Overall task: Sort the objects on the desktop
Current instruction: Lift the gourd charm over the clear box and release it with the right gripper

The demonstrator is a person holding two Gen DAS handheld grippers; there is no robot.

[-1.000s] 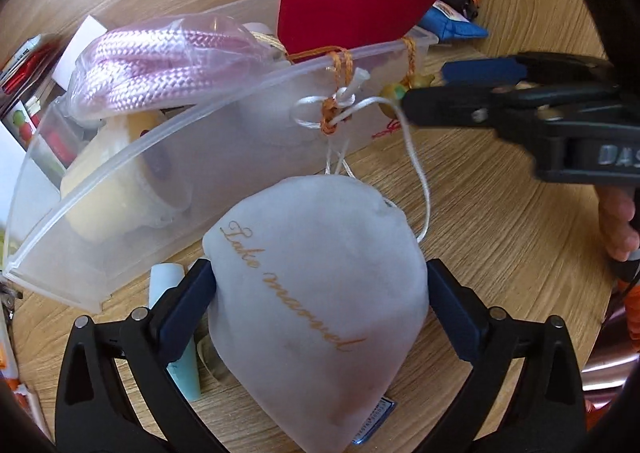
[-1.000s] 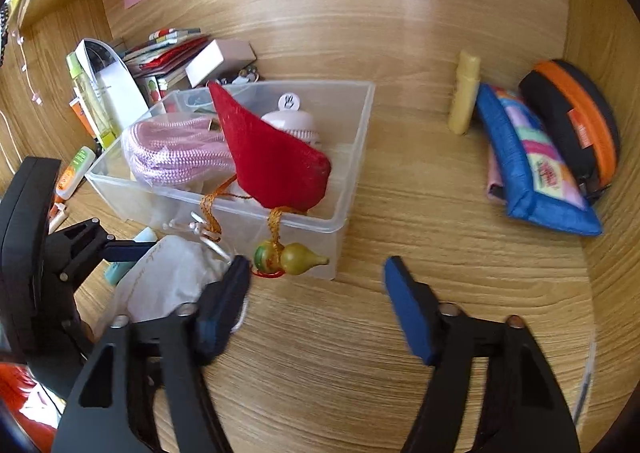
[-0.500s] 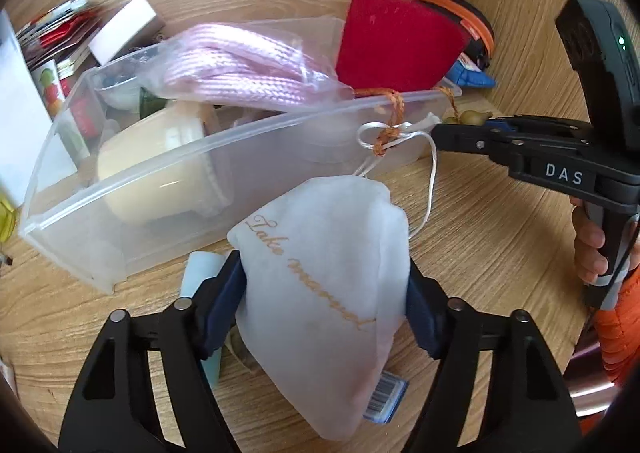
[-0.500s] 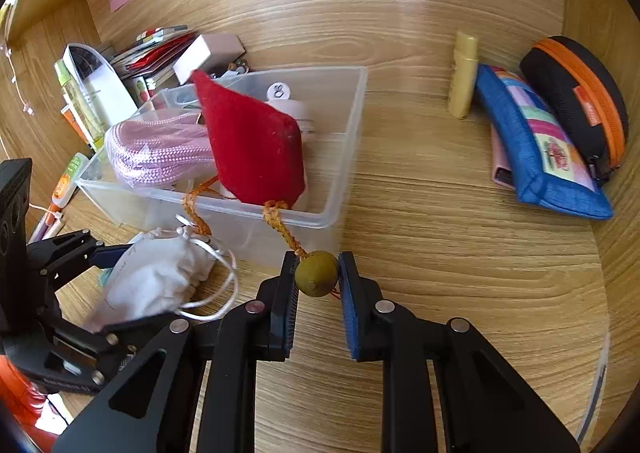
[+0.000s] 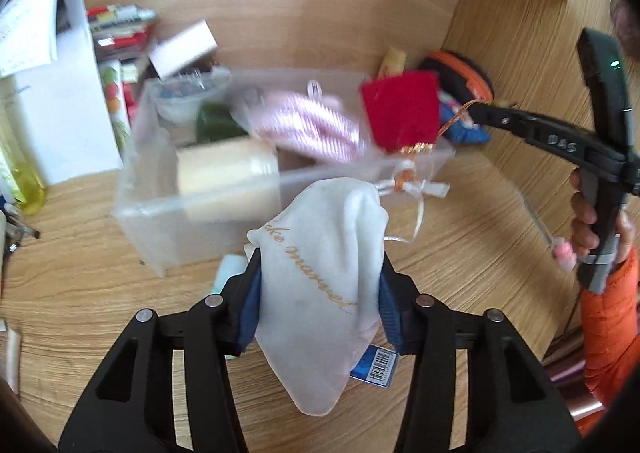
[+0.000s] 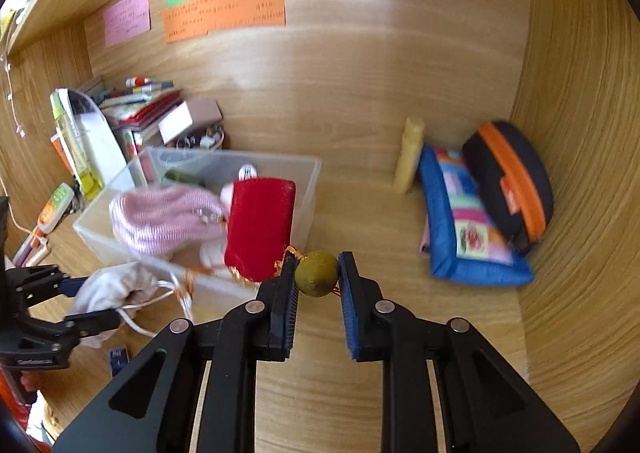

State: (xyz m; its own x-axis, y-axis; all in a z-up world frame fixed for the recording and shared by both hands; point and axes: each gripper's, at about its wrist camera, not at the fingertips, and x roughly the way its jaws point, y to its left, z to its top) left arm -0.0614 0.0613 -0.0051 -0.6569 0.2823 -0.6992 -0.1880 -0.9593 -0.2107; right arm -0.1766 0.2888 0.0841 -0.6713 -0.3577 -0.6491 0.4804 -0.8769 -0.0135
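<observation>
My left gripper point(image 5: 320, 269) has its jaws closing on a white drawstring pouch point(image 5: 320, 293) with gold script, and both pads press its sides, holding it above the desk. The pouch's white cord is tangled with an orange cord point(image 5: 404, 177) at the front wall of the clear bin point(image 5: 160, 221). My right gripper point(image 6: 318, 265) is shut on an olive bead point(image 6: 316, 273) at the end of that orange cord. The cord belongs to a red velvet pouch point(image 6: 260, 225), which hangs over the bin's front corner. In the right wrist view the left gripper point(image 6: 76, 301) holds the white pouch point(image 6: 112, 285) at lower left.
The bin holds a bagged pink rope point(image 6: 160, 217) and a tape roll point(image 5: 224, 169). A blue patchwork pouch point(image 6: 460, 221), a black and orange case point(image 6: 512, 181) and a yellow tube point(image 6: 408, 153) lie at right. Books point(image 6: 136, 109) stack at back left. A barcoded blue card point(image 5: 376, 369) lies under the white pouch.
The right gripper shut on the bead and rose, drawing the red pouch up. The left jaws narrowed onto the white pouch and lifted it back from the bin.
</observation>
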